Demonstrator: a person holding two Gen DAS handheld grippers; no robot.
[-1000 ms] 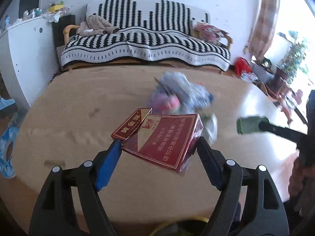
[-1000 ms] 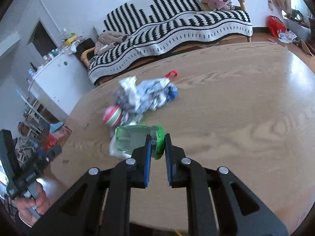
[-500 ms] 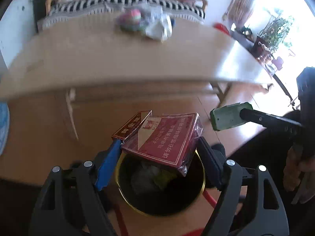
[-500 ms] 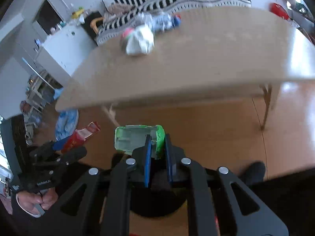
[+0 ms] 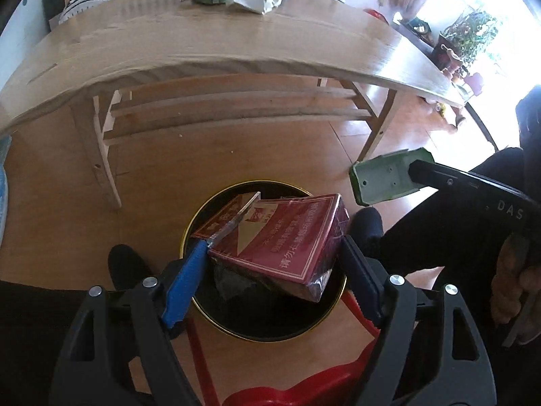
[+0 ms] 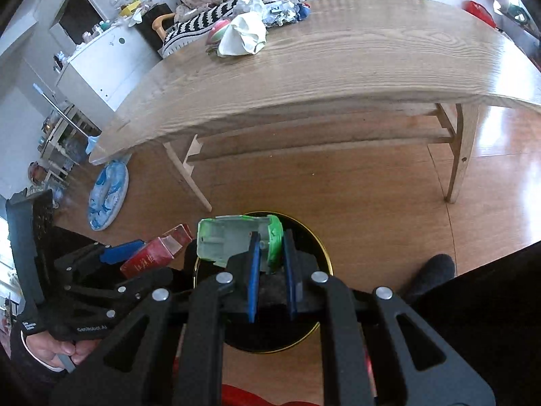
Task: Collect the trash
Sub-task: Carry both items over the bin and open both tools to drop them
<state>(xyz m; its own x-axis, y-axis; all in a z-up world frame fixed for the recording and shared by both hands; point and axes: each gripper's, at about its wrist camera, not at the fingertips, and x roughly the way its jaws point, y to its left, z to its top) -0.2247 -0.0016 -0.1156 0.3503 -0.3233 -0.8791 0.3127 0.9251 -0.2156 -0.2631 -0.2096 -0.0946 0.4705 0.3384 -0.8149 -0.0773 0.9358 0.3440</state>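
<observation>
Contents of the black bin [image 5: 203, 314] are mostly blocked by what's held over it; only something dark and crumpled can be made out inside. The bin sits on the floor just near of the tabletop [image 6: 338, 67], its near rim cut off by the grippers. A red cigarette carton [image 5: 287, 240] is clamped in the left gripper [image 5: 270, 270], jaws spread wide around it, right above the bin. The right gripper [image 6: 272, 270] is pinched nearly closed on a green plastic piece [image 6: 236, 240], also over the bin. More trash [image 6: 250, 30] is left piled at the tabletop's far side.
</observation>
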